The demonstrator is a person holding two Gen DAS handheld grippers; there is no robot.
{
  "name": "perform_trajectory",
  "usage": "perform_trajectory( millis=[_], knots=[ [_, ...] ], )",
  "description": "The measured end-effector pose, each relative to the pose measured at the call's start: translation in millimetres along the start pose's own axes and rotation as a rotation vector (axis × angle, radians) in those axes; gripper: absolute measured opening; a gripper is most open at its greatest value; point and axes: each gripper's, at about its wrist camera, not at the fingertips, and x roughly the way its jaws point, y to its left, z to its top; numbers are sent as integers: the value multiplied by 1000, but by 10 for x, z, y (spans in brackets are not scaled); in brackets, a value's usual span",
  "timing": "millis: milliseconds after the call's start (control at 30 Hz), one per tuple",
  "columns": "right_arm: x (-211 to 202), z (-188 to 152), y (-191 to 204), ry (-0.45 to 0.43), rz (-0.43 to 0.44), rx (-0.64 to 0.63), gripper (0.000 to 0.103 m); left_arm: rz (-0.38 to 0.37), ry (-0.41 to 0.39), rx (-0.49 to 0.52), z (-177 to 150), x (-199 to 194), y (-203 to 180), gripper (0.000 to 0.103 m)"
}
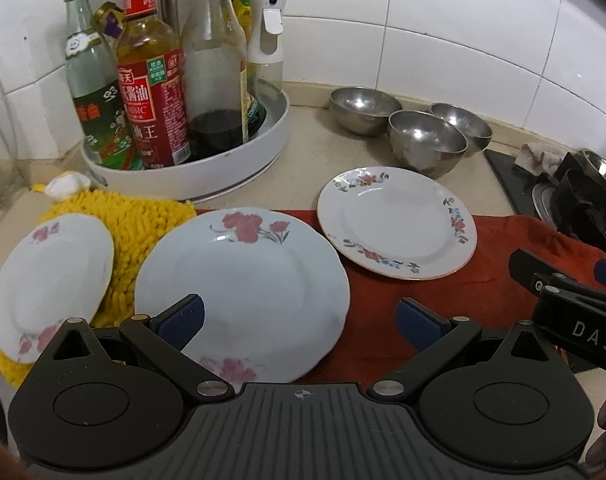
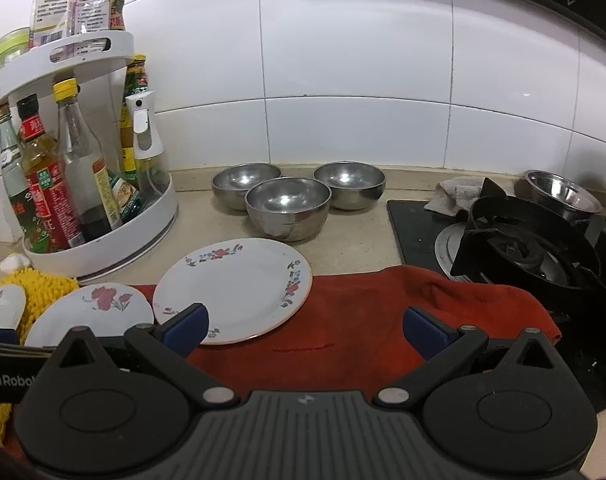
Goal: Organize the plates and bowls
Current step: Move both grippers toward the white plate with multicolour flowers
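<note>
Three flowered plates lie in a row on the counter. The big pale-blue plate (image 1: 243,292) (image 2: 91,310) is in the middle, and my left gripper (image 1: 301,322) hovers open over its near edge. A small plate (image 1: 51,284) rests on a yellow mat at the left. A gold-rimmed plate (image 1: 397,222) (image 2: 233,288) lies on the red cloth. My right gripper (image 2: 305,330) is open above that cloth, its left finger over this plate's near rim. Three steel bowls (image 1: 425,142) (image 2: 289,206) cluster near the tiled wall behind the plates.
A white turntable rack (image 1: 191,172) (image 2: 103,256) full of sauce bottles stands at the back left. A gas stove (image 2: 523,248) with a grey rag and a steel bowl (image 2: 559,194) is at the right. The red cloth (image 2: 363,328) and the yellow mat (image 1: 139,228) cover the counter front.
</note>
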Motion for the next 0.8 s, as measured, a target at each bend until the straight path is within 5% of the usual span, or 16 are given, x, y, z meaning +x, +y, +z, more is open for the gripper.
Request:
perform_trajectory(
  millis=[800],
  knots=[
    [101,-24,348,35,-69,36,100,-101,-68,107,95,68,283,103]
  ],
)
